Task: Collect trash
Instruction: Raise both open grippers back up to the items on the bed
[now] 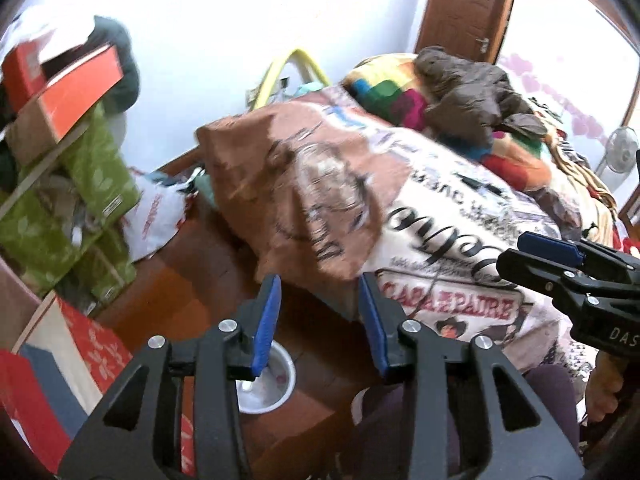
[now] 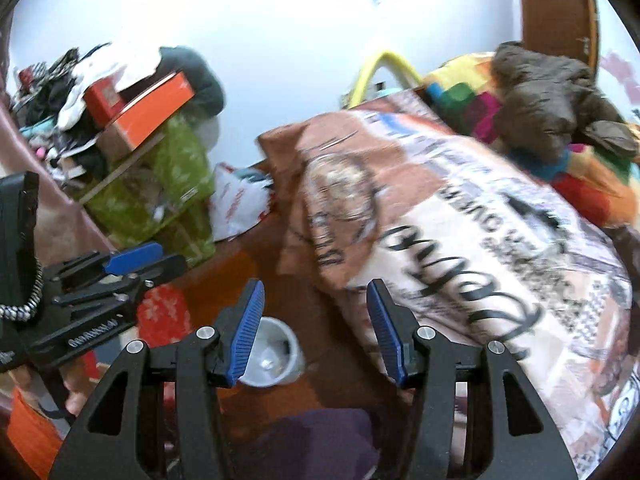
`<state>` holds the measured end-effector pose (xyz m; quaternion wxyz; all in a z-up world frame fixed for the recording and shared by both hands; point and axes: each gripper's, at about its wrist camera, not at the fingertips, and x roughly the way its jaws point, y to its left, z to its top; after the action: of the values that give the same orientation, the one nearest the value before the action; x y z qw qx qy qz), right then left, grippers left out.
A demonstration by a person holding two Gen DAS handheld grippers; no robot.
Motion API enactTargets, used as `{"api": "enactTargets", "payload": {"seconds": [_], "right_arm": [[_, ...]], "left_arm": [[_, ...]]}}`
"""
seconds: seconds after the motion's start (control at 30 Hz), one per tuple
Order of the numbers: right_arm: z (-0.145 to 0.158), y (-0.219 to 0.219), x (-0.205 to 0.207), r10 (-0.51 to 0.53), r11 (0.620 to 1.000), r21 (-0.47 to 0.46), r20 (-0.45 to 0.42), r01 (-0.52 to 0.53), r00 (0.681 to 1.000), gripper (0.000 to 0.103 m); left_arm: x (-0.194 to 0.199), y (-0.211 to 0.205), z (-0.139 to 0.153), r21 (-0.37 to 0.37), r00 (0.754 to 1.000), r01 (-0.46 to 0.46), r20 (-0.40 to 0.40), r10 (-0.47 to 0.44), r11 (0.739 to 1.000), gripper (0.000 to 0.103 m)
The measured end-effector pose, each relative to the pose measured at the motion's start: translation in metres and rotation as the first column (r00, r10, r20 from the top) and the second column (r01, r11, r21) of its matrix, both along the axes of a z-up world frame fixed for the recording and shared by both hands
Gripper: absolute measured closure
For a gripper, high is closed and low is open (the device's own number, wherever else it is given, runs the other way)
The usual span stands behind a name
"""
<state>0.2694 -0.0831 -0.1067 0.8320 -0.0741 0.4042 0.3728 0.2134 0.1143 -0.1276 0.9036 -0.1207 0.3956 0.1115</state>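
A small white bin [image 1: 266, 384] stands on the brown floor just below my left gripper [image 1: 320, 320], which is open and empty. The bin also shows in the right wrist view [image 2: 276, 354], under my open, empty right gripper [image 2: 316, 328]. A white plastic bag with red print [image 1: 156, 216] lies on the floor by the bed's corner; it shows too in the right wrist view [image 2: 240, 208]. The right gripper appears from the side at the right edge of the left view [image 1: 560, 264], and the left gripper at the left of the right view [image 2: 108, 276].
A bed with a printed cover [image 1: 400, 208] fills the right side, with a colourful blanket [image 1: 384, 96] and brown garment [image 1: 468, 96] on it. Green boxes [image 1: 80, 208] and orange boxes [image 1: 68, 92] pile up at left. A door [image 1: 464, 4] stands behind.
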Motion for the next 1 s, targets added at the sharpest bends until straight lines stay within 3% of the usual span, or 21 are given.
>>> {"api": "enactTargets", "payload": {"seconds": [0.17,0.27,0.33,0.4,0.77,1.0], "right_arm": [[0.008,-0.05,0.024,-0.114,0.993,0.01,0.057,0.114,0.992,0.05],[0.01,-0.083,0.041,-0.192,0.981,0.02,0.076,0.191,0.978,0.043],[0.009,-0.105,0.052,-0.24,0.971,0.023,0.081,0.239,0.967,0.03],[0.008,-0.126,0.062,-0.292,0.956,0.027,0.091,0.291,0.952,0.028],[-0.02,-0.207,0.124,-0.469,0.883,-0.002,0.058,0.47,0.881,0.027],[-0.046,-0.209,0.158,-0.463,0.886,0.017,-0.017,0.464,0.886,0.027]], "left_arm": [[0.032,-0.036,0.018,0.037,0.997,0.077,0.021,-0.078,0.996,0.058],[0.052,-0.059,0.023,0.056,0.992,0.122,0.024,-0.124,0.991,0.05],[0.067,-0.075,0.023,0.056,0.988,0.152,0.022,-0.154,0.987,0.047],[0.082,-0.091,0.02,0.054,0.982,0.185,0.016,-0.186,0.981,0.044],[0.164,-0.173,-0.007,0.039,0.935,0.354,-0.036,-0.352,0.935,0.042],[0.202,-0.191,-0.042,-0.013,0.916,0.395,-0.074,-0.395,0.918,0.041]]}}
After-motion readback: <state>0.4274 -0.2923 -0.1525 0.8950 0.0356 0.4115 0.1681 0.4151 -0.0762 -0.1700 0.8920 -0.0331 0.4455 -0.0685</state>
